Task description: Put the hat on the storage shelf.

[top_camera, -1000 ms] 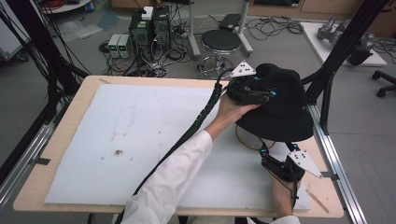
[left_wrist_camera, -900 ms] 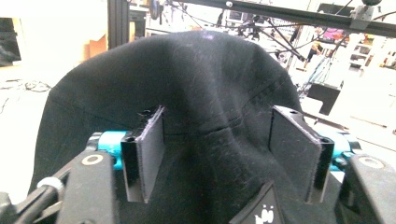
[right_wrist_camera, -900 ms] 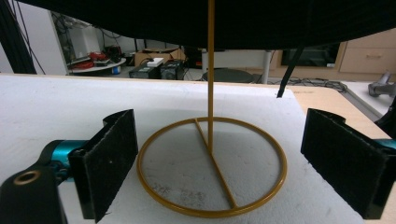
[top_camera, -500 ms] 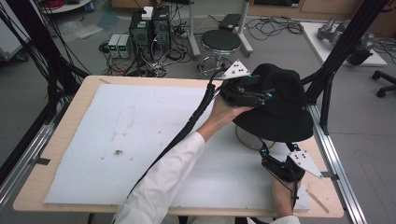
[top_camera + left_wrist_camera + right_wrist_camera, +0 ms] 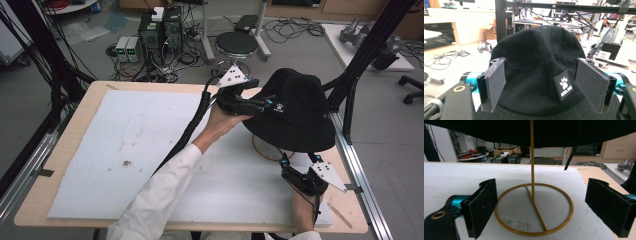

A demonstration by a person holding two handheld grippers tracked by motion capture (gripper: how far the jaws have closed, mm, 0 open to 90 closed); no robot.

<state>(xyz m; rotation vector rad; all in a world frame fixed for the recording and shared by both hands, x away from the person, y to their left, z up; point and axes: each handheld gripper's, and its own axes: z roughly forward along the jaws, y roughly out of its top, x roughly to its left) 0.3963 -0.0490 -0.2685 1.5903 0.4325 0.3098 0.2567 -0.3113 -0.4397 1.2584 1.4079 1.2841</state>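
A black bucket hat (image 5: 295,110) with a small paw patch (image 5: 563,85) rests on top of a thin gold stand whose pole (image 5: 532,157) rises from a ring base (image 5: 534,233) on the white board. My left gripper (image 5: 264,104) is level at the hat's left side. Its jaws have just been opening, and they stand open on either side of the crown (image 5: 539,50) without pressing it. My right gripper (image 5: 286,163) lies low near the table's front right, open, and points at the ring base (image 5: 264,151) under the brim (image 5: 524,132).
A white foam board (image 5: 125,145) covers most of the wooden table (image 5: 75,112). Black frame posts (image 5: 350,90) rise close behind the hat at the right. A stool (image 5: 236,45) and cabled electronics (image 5: 155,35) stand on the floor beyond the far edge.
My left gripper has opened and drawn back to the left, away from the hat's crown. The hat stays on the stand. The right gripper has not moved.
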